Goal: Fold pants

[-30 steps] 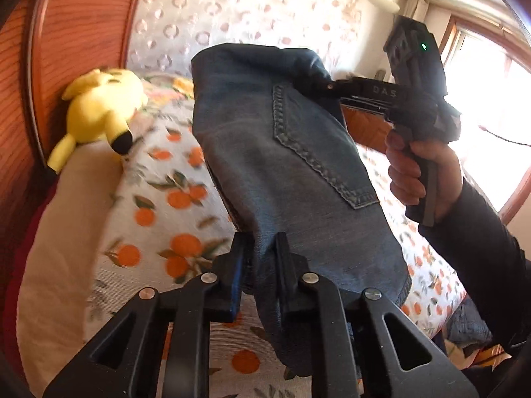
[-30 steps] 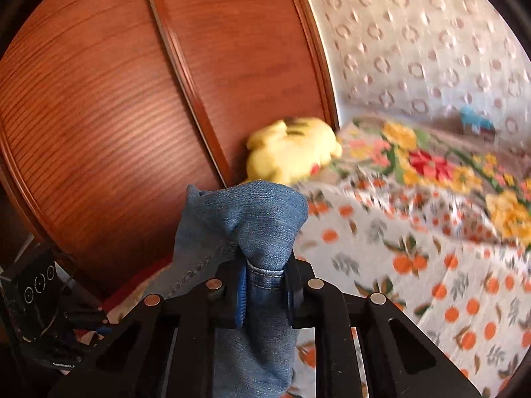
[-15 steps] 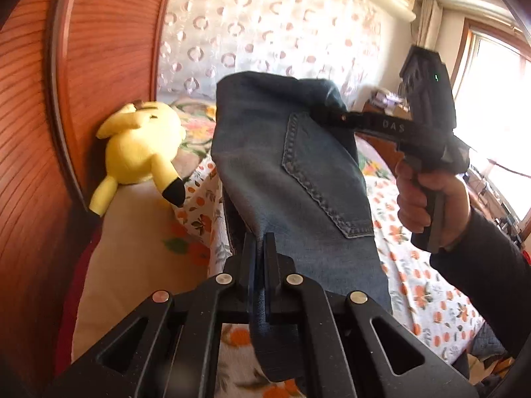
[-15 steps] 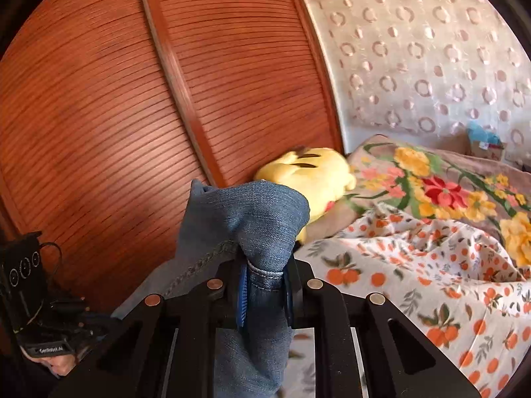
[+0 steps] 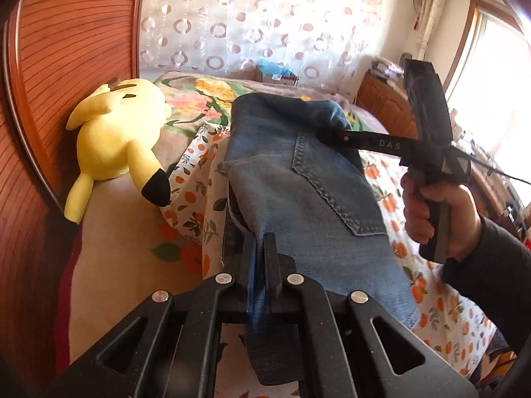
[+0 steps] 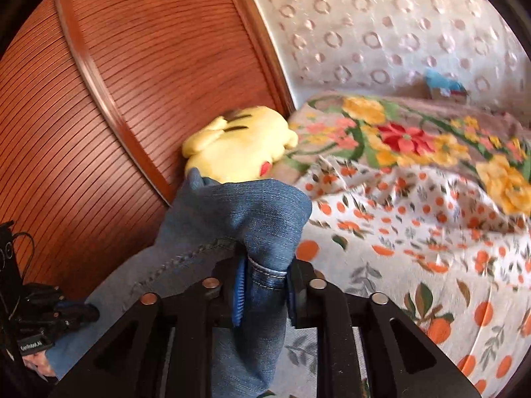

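A pair of blue denim pants (image 5: 298,182), back pocket up, hangs stretched in the air between my two grippers above the bed. My left gripper (image 5: 260,252) is shut on one end of the pants. My right gripper (image 6: 264,275) is shut on a bunched waistband fold of the pants (image 6: 239,219). The right gripper also shows in the left wrist view (image 5: 327,132), held by a hand at the right, its fingers pinching the far end of the denim. The left gripper's body shows at the lower left of the right wrist view (image 6: 30,325).
A bed with an orange-print sheet (image 6: 415,248) and a floral blanket (image 6: 408,132) lies below. A yellow plush toy (image 5: 116,132) lies by the wooden headboard (image 6: 116,83). A patterned curtain (image 5: 249,26), a wooden cabinet (image 5: 381,106) and a bright window (image 5: 497,83) are behind.
Both grippers have kept hold of the pants and swung with them toward the bed's head; the plush toy and blanket now sit closer and lower in view.
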`<state>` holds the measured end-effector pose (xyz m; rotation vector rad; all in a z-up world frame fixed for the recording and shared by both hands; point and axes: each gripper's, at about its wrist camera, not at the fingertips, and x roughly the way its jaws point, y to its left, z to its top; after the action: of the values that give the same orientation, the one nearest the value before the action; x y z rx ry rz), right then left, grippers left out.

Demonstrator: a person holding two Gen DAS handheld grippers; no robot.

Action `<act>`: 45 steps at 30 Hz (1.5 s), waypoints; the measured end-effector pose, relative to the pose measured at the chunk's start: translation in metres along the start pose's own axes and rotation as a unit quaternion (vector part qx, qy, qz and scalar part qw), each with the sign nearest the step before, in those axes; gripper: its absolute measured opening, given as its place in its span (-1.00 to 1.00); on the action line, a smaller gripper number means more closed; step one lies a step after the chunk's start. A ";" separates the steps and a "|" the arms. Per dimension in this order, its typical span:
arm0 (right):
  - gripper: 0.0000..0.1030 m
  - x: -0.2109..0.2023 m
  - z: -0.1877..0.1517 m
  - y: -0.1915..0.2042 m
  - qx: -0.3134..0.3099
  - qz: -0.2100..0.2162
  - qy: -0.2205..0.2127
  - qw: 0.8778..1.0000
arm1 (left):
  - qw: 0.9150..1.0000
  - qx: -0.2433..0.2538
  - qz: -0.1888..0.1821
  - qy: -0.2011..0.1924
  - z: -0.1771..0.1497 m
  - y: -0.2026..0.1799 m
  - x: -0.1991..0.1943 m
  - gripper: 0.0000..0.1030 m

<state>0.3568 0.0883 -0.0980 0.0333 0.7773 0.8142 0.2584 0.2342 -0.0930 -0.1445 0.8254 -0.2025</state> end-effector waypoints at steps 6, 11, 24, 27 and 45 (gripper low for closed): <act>-0.22 0.005 0.007 -0.001 0.010 -0.022 0.011 1.000 | 1.000 -0.020 0.015 0.004 -0.005 0.006 -0.001 -0.70; -0.20 -0.030 0.008 0.010 -0.016 -0.041 -0.020 0.999 | 0.999 -0.018 0.042 -0.022 -0.006 -0.005 -0.026 -0.64; -0.27 -0.014 0.038 0.026 -0.069 -0.033 -0.008 0.997 | 0.999 0.010 0.038 -0.016 -0.032 -0.043 -0.023 0.04; -0.27 0.009 0.047 0.021 -0.071 -0.052 0.023 0.996 | 0.999 0.010 0.039 -0.007 -0.039 -0.039 -0.014 0.04; -0.28 -0.076 -0.018 0.057 -0.101 -0.026 -0.008 0.995 | 0.998 0.009 0.041 -0.052 -0.049 -0.061 -0.043 0.05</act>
<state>0.2760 0.0737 -0.0468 -0.1601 0.6744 0.8376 0.1869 0.1828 -0.0827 -0.1028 0.7241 -0.1239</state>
